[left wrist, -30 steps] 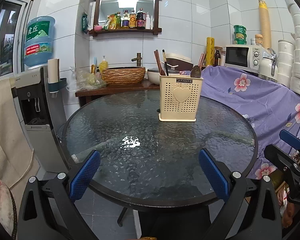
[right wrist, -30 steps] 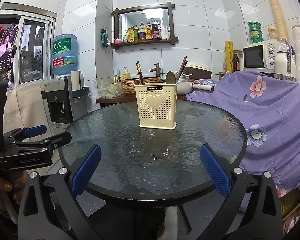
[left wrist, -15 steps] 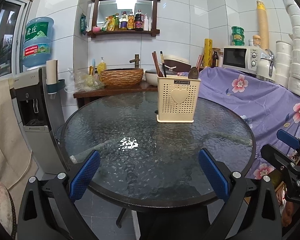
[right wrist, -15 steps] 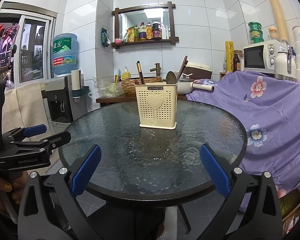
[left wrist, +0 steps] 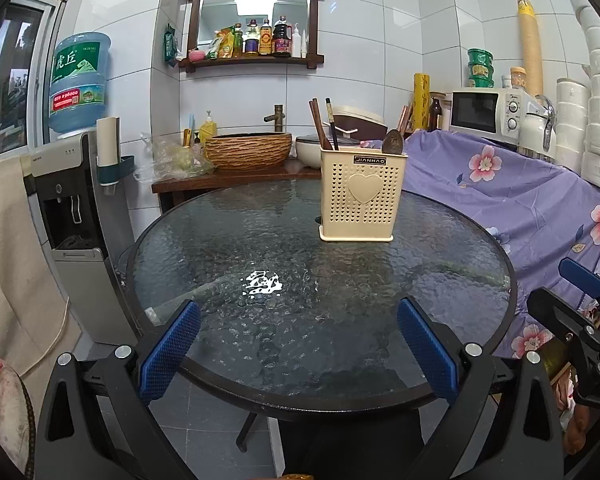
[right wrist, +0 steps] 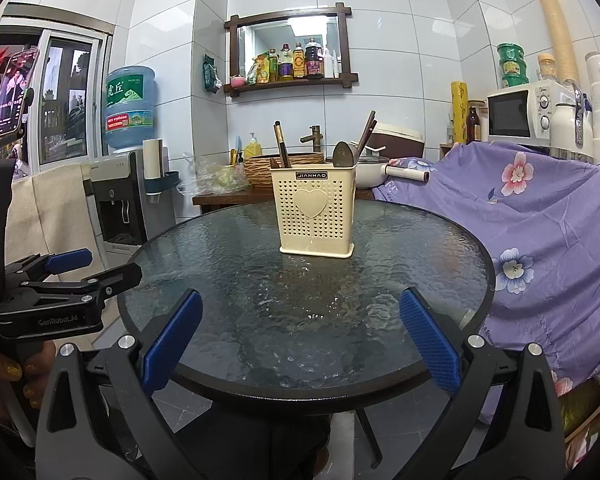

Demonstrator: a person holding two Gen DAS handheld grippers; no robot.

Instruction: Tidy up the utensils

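Utensils: chopsticks [left wrist: 320, 124] and a spoon [left wrist: 393, 142] stand upright in the cream utensil holder [left wrist: 362, 196], handles up, long axis near vertical, chopsticks leaning a bit. Holder sits on the round glass table [left wrist: 260, 320], past centre on the far side from me. I have both grippers pulled back at the near rim of the table, well apart from the holder. My left gripper [left wrist: 298, 346] has its jaws spread wide, nothing between the blue pads [left wrist: 168, 350]. My right gripper [right wrist: 300, 336] is the same, wide and empty. From the left gripper the holder lies ahead and a little right; from the right gripper it lies almost straight ahead. I'd judge the right one slightly better lined up, distance about equal. No loose utensils on the table glass that I can see, so the sort looks done, or else nothing has been taken out. Any pick would need a reach forward over the table and a descent from above onto a handle.
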